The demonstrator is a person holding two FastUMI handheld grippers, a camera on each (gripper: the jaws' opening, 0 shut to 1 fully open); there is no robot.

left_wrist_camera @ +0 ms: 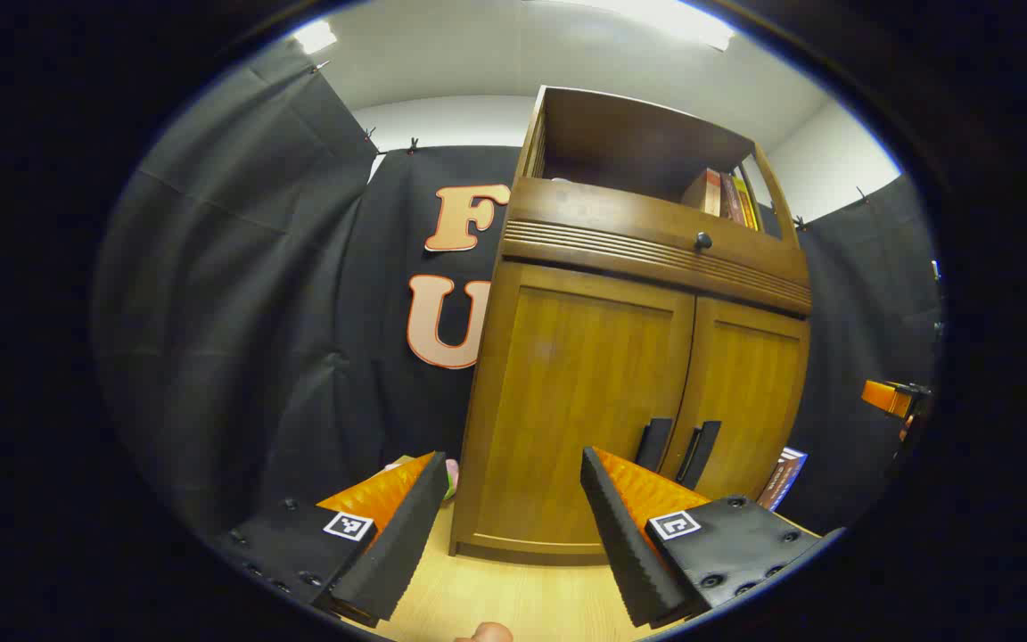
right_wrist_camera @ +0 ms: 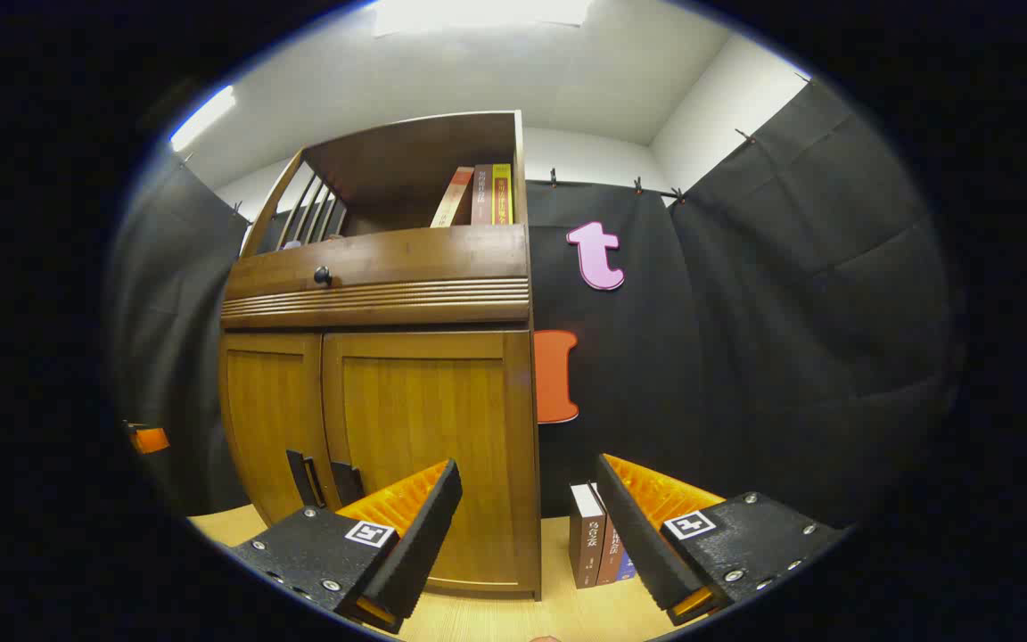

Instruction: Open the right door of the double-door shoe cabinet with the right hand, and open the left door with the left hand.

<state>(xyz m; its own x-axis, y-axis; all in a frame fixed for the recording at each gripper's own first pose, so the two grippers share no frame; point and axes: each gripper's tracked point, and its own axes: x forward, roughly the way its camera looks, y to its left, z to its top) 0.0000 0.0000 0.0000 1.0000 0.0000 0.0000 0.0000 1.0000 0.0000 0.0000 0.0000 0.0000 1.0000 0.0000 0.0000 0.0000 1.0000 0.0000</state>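
A brown wooden shoe cabinet (left_wrist_camera: 638, 267) stands on a light wooden surface with both doors shut. In the left gripper view its left door (left_wrist_camera: 576, 392) and right door (left_wrist_camera: 750, 383) meet at two black handles (left_wrist_camera: 653, 443) (left_wrist_camera: 699, 453). My left gripper (left_wrist_camera: 512, 456) is open and empty, short of the left door and apart from it. In the right gripper view the right door (right_wrist_camera: 429, 419) and the left door (right_wrist_camera: 268, 415) carry the same handles (right_wrist_camera: 349, 481) (right_wrist_camera: 304, 477). My right gripper (right_wrist_camera: 528, 464) is open and empty, in front of the cabinet's right edge.
A drawer with a dark knob (right_wrist_camera: 323, 275) sits above the doors, and books (right_wrist_camera: 478, 196) stand on the open top shelf. More books (right_wrist_camera: 594, 535) stand on the surface right of the cabinet. A small green and pink thing (left_wrist_camera: 451, 477) lies at its left side.
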